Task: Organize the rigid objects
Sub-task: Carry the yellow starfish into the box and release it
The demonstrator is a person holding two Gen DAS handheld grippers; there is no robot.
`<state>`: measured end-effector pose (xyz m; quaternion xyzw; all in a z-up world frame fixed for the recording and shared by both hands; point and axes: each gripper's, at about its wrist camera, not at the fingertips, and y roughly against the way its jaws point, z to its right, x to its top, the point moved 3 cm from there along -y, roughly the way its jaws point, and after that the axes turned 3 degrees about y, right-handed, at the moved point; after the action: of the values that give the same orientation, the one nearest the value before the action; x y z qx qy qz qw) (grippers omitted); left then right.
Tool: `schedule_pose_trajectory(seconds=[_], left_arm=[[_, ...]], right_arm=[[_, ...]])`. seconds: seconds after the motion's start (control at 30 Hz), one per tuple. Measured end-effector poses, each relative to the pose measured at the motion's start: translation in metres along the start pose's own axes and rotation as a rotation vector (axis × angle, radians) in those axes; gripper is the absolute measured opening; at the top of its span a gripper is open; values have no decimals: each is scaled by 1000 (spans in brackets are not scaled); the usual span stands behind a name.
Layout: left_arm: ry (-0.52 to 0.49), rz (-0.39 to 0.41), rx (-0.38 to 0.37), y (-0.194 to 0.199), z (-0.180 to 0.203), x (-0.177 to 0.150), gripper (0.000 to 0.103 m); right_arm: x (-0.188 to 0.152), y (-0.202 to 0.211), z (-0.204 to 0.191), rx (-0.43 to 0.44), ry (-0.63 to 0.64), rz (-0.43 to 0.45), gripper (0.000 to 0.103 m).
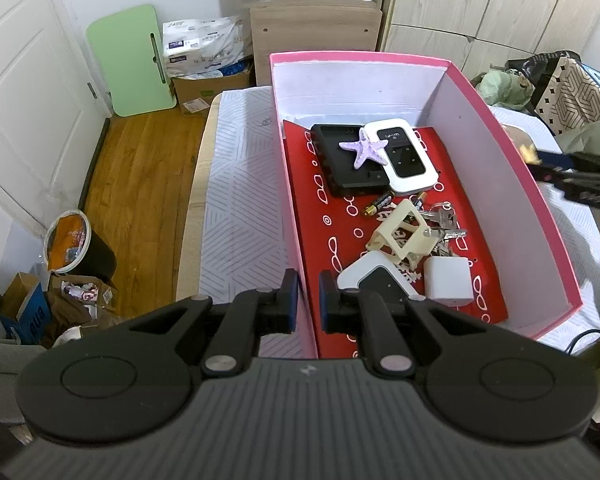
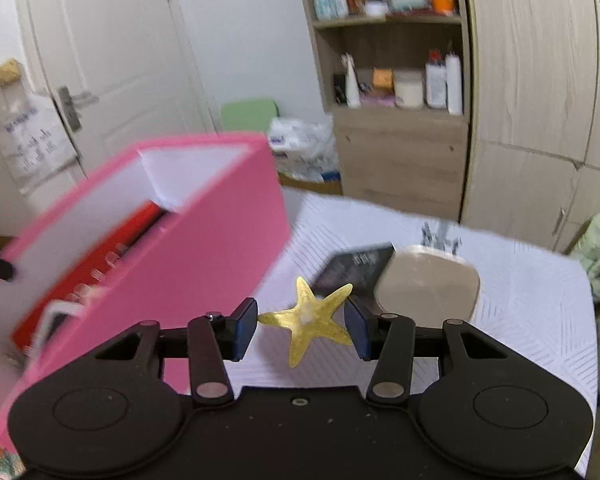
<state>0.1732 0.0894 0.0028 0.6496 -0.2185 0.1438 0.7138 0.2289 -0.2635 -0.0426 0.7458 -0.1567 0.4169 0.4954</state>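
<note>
Legible markings:
- White pocket router (image 1: pixel 402 154), inside pink box (image 1: pixel 548 216): "Wi-Fi" on its dark panel, seen upside down.
- Tissue pack (image 1: pixel 204 42) on floor: "24".
- Other print on jars, cartons and the door notice: too blurred to read.

The support surface is a table with a pale wooden edge (image 1: pixel 192 216), covered by a white cloth with a grey striped geometric pattern (image 1: pixel 236 200). Resting directly on the cloth: an open pink rectangular cardboard box (image 1: pixel 548 216), a flat black rectangular item (image 2: pixel 356 268), and a beige rounded-corner slab (image 2: pixel 432 284) partly overlapping that item.
</note>
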Motion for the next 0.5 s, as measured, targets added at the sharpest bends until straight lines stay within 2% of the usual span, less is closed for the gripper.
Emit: schedule_pose_trajectory(seconds=[0.17,0.27,0.4,0.5], left_arm=[[-4,0,2,0,0,0,9],[-3,1,1,0,0,0,9],[-1,3,-5,1,0,-1,9],[-2,2,-10,0,-2,-1,9]], right_arm=[[23,38,-29,93,26,98,53],[34,49,-57,192,56,113,54],[41,39,-100,336,94,36,54],[40,20,-122,396,102,-56,54]])
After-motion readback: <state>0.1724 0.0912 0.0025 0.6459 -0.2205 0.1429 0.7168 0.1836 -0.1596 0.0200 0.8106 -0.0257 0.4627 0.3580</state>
